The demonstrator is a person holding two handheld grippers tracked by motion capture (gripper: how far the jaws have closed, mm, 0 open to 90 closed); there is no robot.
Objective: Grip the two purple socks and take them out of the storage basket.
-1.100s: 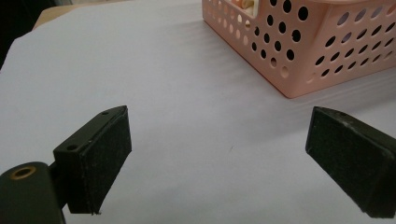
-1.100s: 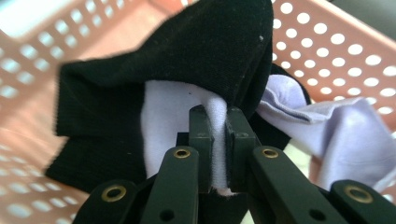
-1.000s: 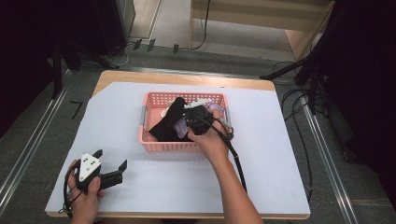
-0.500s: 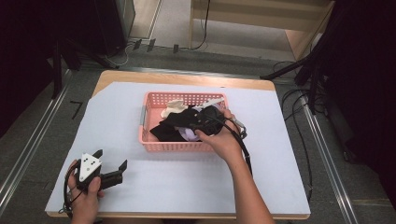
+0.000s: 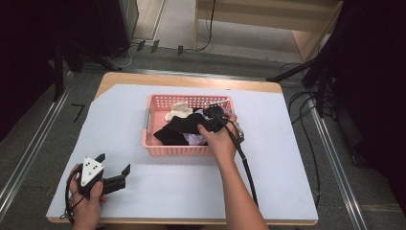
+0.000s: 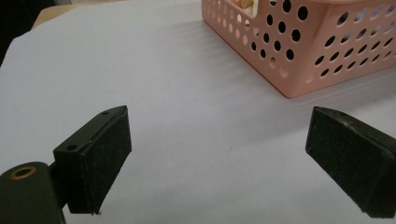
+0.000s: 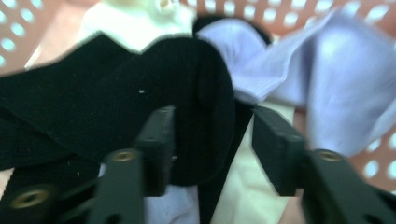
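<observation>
1. The pink basket [image 5: 152, 149] stands on a white sheet [image 5: 287, 158] that covers the wooden table [image 5: 182, 79]; it sits near the middle, a little toward the far edge.
2. Inside the basket lies a heap of cloth: a black sock [image 5: 179, 128] across the middle, a cream sock [image 5: 178, 111] at the far left, and a pale lilac cloth [image 5: 197, 140] near the front wall.
3. The right gripper [image 5: 214, 120] reaches into the basket from the near right side, held in the person's right hand [image 5: 221, 141], with its cable [image 5: 246, 167] trailing back along the forearm.
4. In the right gripper view the jaws stand part way apart with a fold of the black sock [image 7: 187, 93] between them. The left jaw touches the fabric; a gap shows between the sock and the right jaw, so it is not clamped.
5. In the same view the lilac cloth [image 7: 327, 79] lies to the right of the black sock, the cream sock [image 7: 140, 23] behind it, and more cream fabric shows under the jaws.
6. The left gripper [image 5: 115, 177] rests low over the sheet at the near left corner of the table, held in the left hand [image 5: 88, 201], well apart from the basket.
7. Its jaws are wide apart with nothing between them; the left gripper view shows bare sheet [image 6: 187, 93] between the pads and a corner of the basket [image 6: 317, 56] farther off.
</observation>
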